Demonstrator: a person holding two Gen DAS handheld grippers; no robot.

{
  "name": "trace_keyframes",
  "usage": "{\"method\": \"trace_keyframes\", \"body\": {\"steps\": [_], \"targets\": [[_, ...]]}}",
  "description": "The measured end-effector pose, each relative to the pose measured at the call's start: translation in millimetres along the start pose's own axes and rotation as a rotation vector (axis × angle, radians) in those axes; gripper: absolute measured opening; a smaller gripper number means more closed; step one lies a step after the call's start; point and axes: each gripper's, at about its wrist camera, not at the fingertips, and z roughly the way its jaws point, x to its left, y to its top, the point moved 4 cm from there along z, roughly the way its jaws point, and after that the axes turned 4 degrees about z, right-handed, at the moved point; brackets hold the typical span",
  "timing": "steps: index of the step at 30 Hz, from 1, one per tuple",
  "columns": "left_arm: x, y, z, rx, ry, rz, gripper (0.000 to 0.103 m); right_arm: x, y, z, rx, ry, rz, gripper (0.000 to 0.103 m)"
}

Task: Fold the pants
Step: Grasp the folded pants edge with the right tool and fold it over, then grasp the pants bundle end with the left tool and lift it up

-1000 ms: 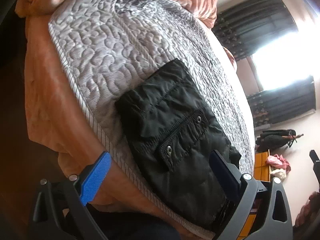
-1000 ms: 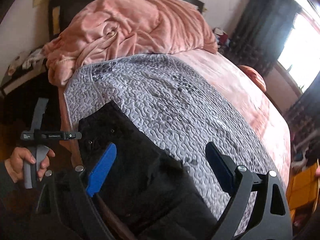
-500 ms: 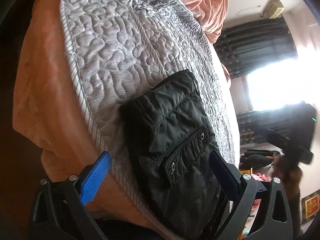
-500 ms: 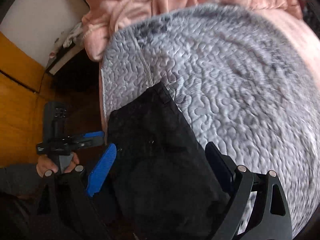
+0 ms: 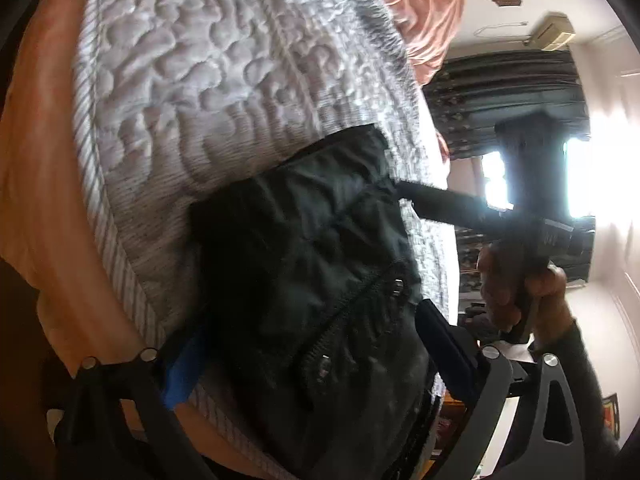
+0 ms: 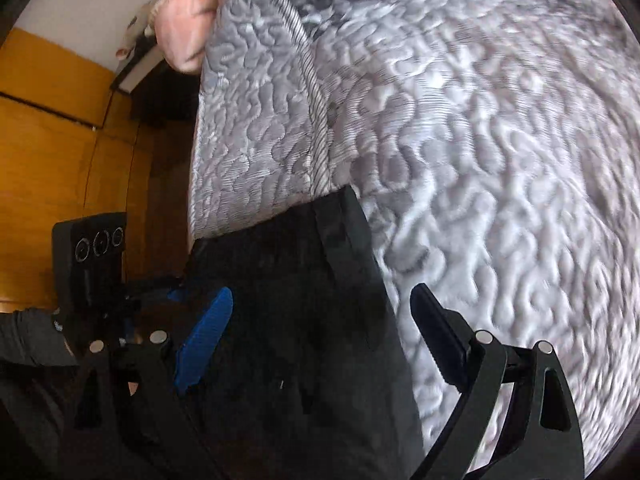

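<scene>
Pants, black, lay folded on the grey quilt at the bed's edge. My left tongs were closing around them, not yet pinching. Only that view showed my right hand; my right tongs gaped, unclenched, over them.

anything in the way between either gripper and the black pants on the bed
Nothing visible. The black pants lie bare on the grey quilt. The left gripper straddles them, jaws closing but not yet pressing; the right gripper hovers open right over them.
</scene>
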Motion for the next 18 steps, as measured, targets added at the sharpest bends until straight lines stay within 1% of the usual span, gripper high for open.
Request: {"method": "trace_keyframes", "body": {"steps": [2, 5, 6, 8, 10, 11, 12, 13, 14, 15, 17, 18], "targets": [[5.7, 1.6, -2.9, -0.007, -0.019, -0.037, 0.092, 0.5, 8.1, 13.6, 0.044, 0.007, -0.012, 0.09], [12.8, 4.7, -14.1, -0.042, -0.023, -0.08, 0.092, 6.8, 13.6, 25.8, 0.098, 0.025, -0.04, 0.085], [14.4, 5.7, -17.1, -0.049, -0.033, -0.097, 0.092, 8.5, 14.5, 28.5, 0.118, 0.028, -0.045, 0.085], [17.0, 8.9, -15.2, -0.047, -0.049, -0.12, 0.092, 10.5, 14.8, 31.8, 0.15, 0.037, -0.051, 0.085], [18.1, 11.6, -8.8, -0.037, -0.049, -0.112, 0.092, 10.1, 16.1, 35.1, 0.17, 0.042, -0.045, 0.084], [15.2, 13.0, -5.0, -0.035, -0.044, -0.101, 0.092, 9.4, 16.4, 37.0, 0.179, 0.043, -0.037, 0.078], [11.2, 14.2, -2.2, -0.032, -0.041, -0.087, 0.092, 10.0, 16.0, 37.9, 0.189, 0.05, -0.036, 0.066], [8.6, 14.5, -0.4, -0.031, -0.037, -0.082, 0.092, 10.8, 17.1, 38.9, 0.19, 0.047, -0.037, 0.058], [9.1, 14.9, -0.6, -0.033, -0.037, -0.086, 0.091, 10.0, 16.4, 37.8, 0.188, 0.045, -0.037, 0.04], [10.2, 14.7, -1.1, -0.037, -0.041, -0.093, 0.091, 8.6, 14.8, 35.2, 0.188, 0.053, -0.034, 0.03], [13.0, 14.6, -2.4, -0.039, -0.044, -0.094, 0.084, 3.5, 13.3, 25.5, 0.18, 0.069, -0.032, 0.024], [14.2, 14.4, -2.9, -0.038, -0.042, -0.094, 0.082, 3.3, 11.7, 20.1, 0.173, 0.074, -0.036, 0.022]]}}
